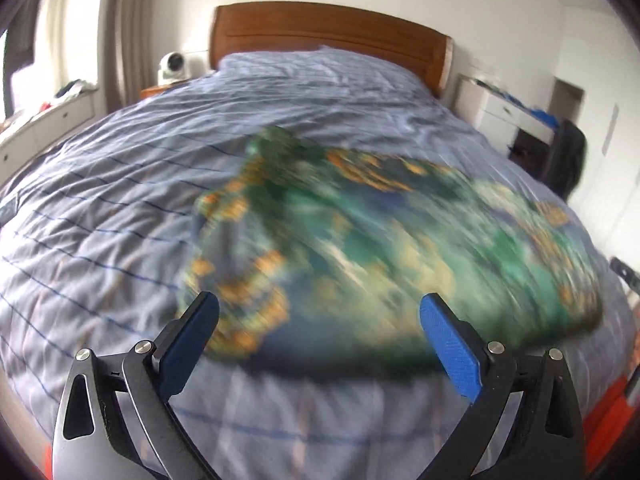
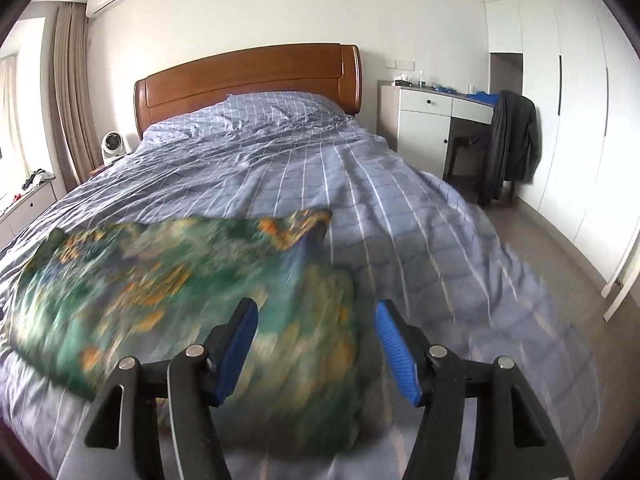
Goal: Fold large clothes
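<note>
Left hand-held gripper (image 1: 320,312) jaws spread wide, empty. Right hand-held gripper (image 2: 316,320) jaws partly apart, empty. Both above the green patterned garment (image 1: 360,240), which lies blurred on the bed (image 1: 100,200), untouched.

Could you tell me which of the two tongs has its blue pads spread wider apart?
The left tongs: their pads frame much of the green patterned garment, while the right tongs stand open more narrowly.

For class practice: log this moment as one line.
garment: lying on bed, released | left gripper: open, empty | right gripper: open, empty
</note>
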